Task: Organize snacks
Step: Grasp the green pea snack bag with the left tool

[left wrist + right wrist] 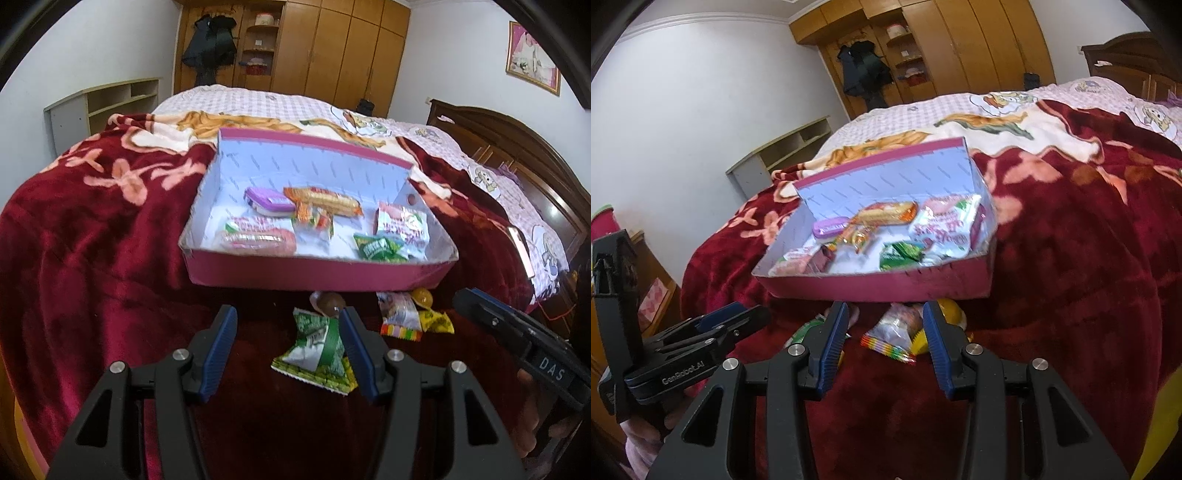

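- Bedroom setup: everything sits on a bed (92,229) under a plush dark-red blanket with peachy flower shapes, wooden wardrobe (332,48) at the back wall.
- Pink cardboard box (317,275) is in the middle of the blanket, shallow, white printed lining, far flap standing up.
- Inside it: a purple-lidded little tub (267,199), a long orange crinkly wrapper (325,201), a pink-and-white pouch (400,221) and a green foil packet (376,247), all glossy plastic.
- Loose stuff lies just in front of the box's near wall: a green-and-white pillow pack (314,350), a brown round candy (330,303), a clear bag with a rainbow-striped edge (892,334), a yellow packet (437,320).
- Left claw (288,354) is wide open with nothing in it, ribbed blue pads; the green-and-white pack sits between them, close against the right one.
- Right claw (884,345) is open and empty too, low over the blanket, straddling the rainbow-edged bag.
- Both point toward the box, side by side.
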